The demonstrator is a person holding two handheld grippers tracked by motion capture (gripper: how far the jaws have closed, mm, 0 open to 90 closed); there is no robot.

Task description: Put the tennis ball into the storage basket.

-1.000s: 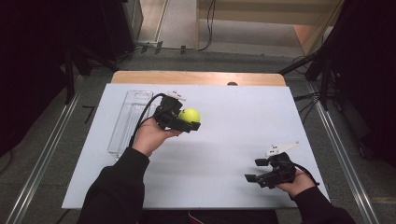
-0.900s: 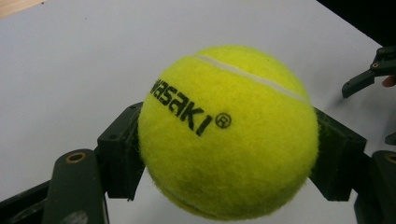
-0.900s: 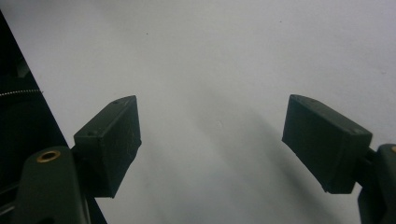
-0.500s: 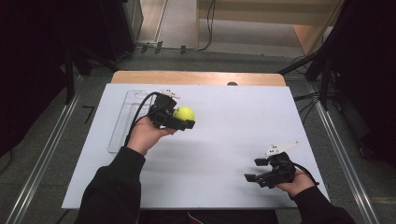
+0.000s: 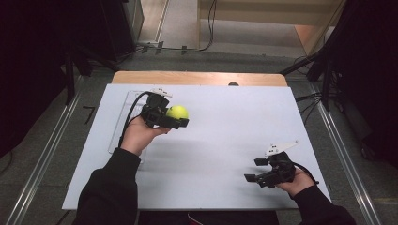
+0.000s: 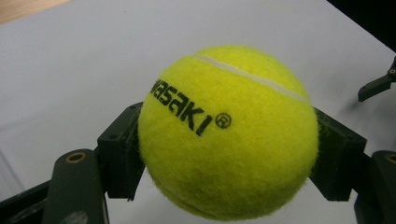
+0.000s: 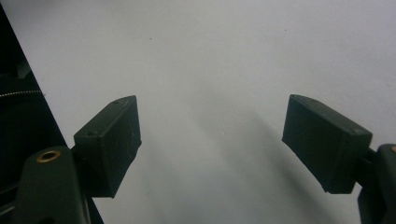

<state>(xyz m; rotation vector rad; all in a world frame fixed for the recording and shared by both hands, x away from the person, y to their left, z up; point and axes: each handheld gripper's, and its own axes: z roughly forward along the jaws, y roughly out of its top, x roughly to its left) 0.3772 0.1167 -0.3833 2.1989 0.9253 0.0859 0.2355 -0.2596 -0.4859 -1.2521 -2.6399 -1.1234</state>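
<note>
A yellow tennis ball point(image 5: 177, 112) with black lettering sits between the jaws of my left gripper point(image 5: 174, 117), which is shut on it above the table's left half. Seen close in the left gripper view, the ball point(image 6: 229, 133) is pressed on both sides by the black pads point(image 6: 122, 151). My right gripper point(image 5: 256, 169) rests low near the front right of the white table top point(image 5: 234, 122), open, with nothing between its jaws. In the right gripper view its two pads point(image 7: 109, 142) stand wide apart over bare white surface.
A clear plastic tray point(image 5: 123, 123) lies on the table's left side, partly under my left hand. A wooden strip point(image 5: 197, 78) runs along the far edge. Metal rails point(image 5: 44, 154) flank the table on both sides.
My left gripper has carried the ball a little to the left and away from me. The right gripper has stayed where it was.
</note>
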